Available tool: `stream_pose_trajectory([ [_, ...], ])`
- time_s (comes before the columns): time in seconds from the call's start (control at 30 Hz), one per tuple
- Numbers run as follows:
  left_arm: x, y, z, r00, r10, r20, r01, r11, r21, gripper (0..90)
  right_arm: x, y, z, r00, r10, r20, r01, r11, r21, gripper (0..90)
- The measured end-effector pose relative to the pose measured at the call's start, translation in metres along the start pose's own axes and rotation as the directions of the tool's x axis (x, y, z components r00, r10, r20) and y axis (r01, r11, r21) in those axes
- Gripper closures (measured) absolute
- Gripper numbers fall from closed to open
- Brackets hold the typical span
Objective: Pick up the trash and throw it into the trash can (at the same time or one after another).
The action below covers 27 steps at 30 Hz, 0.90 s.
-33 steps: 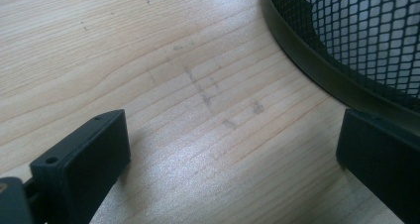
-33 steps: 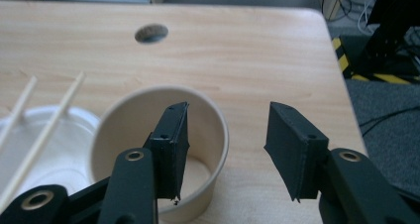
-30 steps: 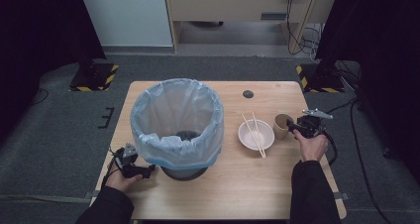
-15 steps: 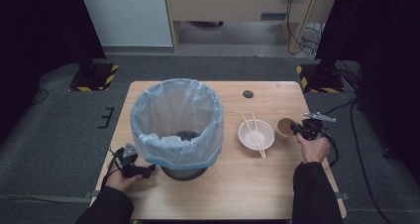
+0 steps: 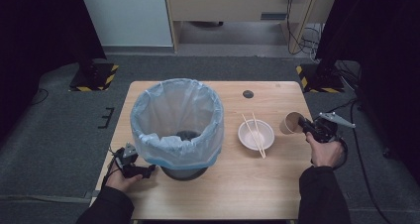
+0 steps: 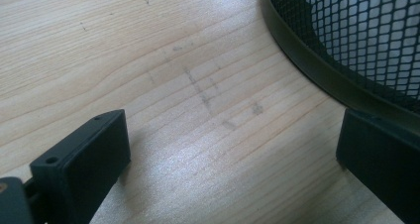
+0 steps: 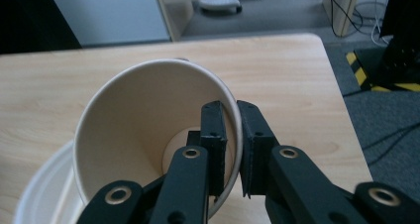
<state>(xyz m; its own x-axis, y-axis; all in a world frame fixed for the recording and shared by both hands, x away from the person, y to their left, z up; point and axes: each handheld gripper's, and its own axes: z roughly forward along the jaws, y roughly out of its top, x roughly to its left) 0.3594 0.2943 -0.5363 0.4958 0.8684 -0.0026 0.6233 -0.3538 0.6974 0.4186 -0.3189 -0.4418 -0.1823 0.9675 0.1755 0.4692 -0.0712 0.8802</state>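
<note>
Paper cup (image 7: 148,135) pinched at its rim by the right hand-held gripper (image 7: 230,135), white bowl (image 5: 256,134) with chopsticks (image 5: 254,134) just beside.

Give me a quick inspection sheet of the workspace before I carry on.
Surface: wooden table, faint scuffs.
Job's things: paper cup, tilted, rim clamped; lined bin.
Clutter: white bowl with chopsticks across it; dark disc.
Grippers: right gripper shut on the cup wall, one jaw inside; left gripper open beside the bin base.
Cables: trailing off the right gripper; more on the floor behind.
Surroundings: grey carpet, striped stand feet.
</note>
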Motion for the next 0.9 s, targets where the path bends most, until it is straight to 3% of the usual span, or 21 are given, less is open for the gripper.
stream_pose_trajectory([
  [0.33, 0.000, 0.000, 0.000, 1.0000, 0.000, -0.001, 0.000, 1.0000, 0.001, 0.0, 0.016, 0.027, -0.027, 0.9980, 0.008, -0.063, -0.016, 0.992, -0.129, 83.0],
  [0.43, 0.000, 0.000, 0.000, 1.0000, 0.000, -0.001, 0.000, 1.0000, 0.001, 0.0, 0.020, 0.036, -0.037, 0.9963, 0.005, -0.086, -0.020, 0.984, -0.176, 83.0],
  [0.53, 0.000, 0.000, 0.000, 1.0000, 0.000, 0.000, 0.000, 1.0000, 0.001, 0.0, 0.023, 0.047, -0.052, 0.9937, 0.009, -0.112, -0.036, 0.970, -0.240, 83.0],
  [0.9, 0.000, 0.000, 0.000, 1.0000, 0.000, -0.001, 0.000, 1.0000, 0.001, 0.0, 0.037, 0.066, -0.077, 0.9863, -0.013, -0.165, -0.043, 0.942, -0.334, 83.0],
])
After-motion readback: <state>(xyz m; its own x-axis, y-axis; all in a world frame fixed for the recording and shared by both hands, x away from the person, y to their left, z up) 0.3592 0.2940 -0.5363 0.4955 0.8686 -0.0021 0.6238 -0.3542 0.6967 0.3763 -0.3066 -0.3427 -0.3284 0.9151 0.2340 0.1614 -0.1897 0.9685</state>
